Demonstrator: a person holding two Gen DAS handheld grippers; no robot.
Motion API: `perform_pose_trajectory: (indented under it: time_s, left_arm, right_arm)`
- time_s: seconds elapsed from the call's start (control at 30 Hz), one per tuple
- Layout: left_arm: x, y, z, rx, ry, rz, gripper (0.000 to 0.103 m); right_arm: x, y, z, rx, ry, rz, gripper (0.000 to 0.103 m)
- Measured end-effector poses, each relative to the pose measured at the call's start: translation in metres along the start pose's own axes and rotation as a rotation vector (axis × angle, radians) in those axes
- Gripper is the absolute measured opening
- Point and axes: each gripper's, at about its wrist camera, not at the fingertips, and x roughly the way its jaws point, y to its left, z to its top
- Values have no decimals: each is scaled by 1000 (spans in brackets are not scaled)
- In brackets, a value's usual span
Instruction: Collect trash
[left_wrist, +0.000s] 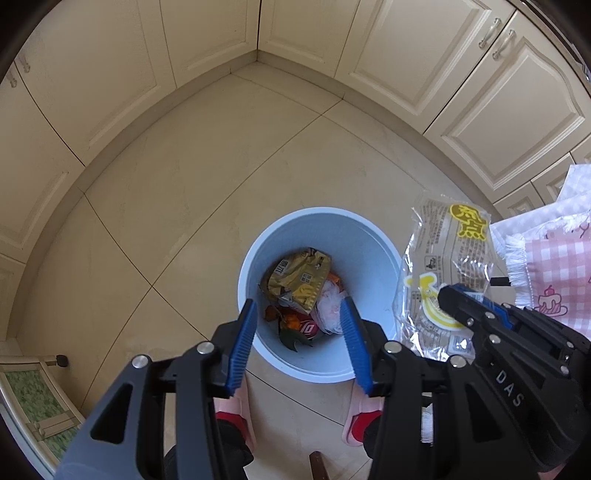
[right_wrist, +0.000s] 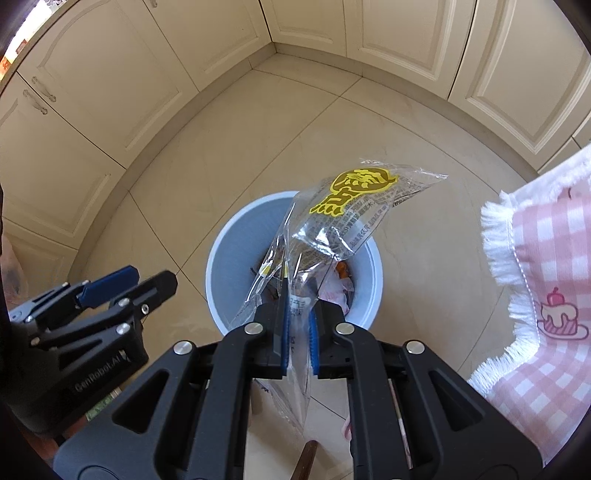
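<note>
Wrapper (right_wrist: 347, 210): clear crinkled plastic with a yellow printed emblem and dark small print; lower end pinched between the blue pads of the right hand-held gripper (right_wrist: 298, 332), upper part fanning up and away beyond the fingertips, hanging over the right half of the bin's mouth in the right wrist view.
Wrapper, left wrist view (left_wrist: 443, 266): just right of the bin's rim, above the floor, bottom edge caught at the tip of the right hand-held gripper (left_wrist: 456, 301).
Right hand-held gripper: narrow, clamped on the wrapper, plastic running down through the gap and out below the pads; pointed steeply downward.
Left hand-held gripper (left_wrist: 299, 325): about half open, nothing between the blue pads; fingertips framing the near part of the bin's opening from above. Seen in the right wrist view (right_wrist: 127, 282) at far left, well left of the wrapper, apart from it.
Bin (left_wrist: 369, 236): pale blue, round, standing on the floor, below both grippers.
Bin contents: a gold foil packet (left_wrist: 299, 277) on top, white crumpled plastic (left_wrist: 328, 310) to its right, orange and red scraps and a dark leaf nearer.
Floor (left_wrist: 184, 192): beige tiles with thin dark joints.
Cabinets (left_wrist: 406, 55): cream panelled doors with metal handles, wrapping round the far corner.
Cloth (right_wrist: 543, 295): pink-and-white check with a white fringe and a cake drawing, at the right edge, right of bin and wrapper.
Person: pink slippers (left_wrist: 364, 417) on the floor at the near side of the bin.
</note>
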Motion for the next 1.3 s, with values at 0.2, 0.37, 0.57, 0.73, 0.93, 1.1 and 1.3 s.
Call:
perform_pose_trajectory:
  time_s: [0.2, 0.37, 0.57, 0.73, 0.93, 1.1, 1.3]
  left_arm:
    - [-1, 2, 0, -11, -2, -10, 46]
    - [-2, 4, 1, -17, -2, -20, 46]
    - [-5, 7, 2, -37, -1, -41, 46]
    - [-20, -2, -4, -22, -42, -60, 46]
    - [-69, -13, -26, -14, -136, -78, 61]
    - [-140, -36, -49, 20, -272, -74, 67]
    - [-239, -74, -91, 78, -458, -88, 73]
  right_arm:
    - [-2, 6, 7, -5, -7, -5, 21]
    - [-3, 8, 9, 0, -14, -6, 34]
    - [-10, 6, 8, -7, -29, -23, 42]
    - [-34, 6, 0, -22, -58, -52, 43]
    - [-101, 9, -18, -62, -169, -122, 48]
    - [-187, 9, -44, -80, -316, -183, 54]
    - [-281, 5, -80, -68, -478, -210, 59]
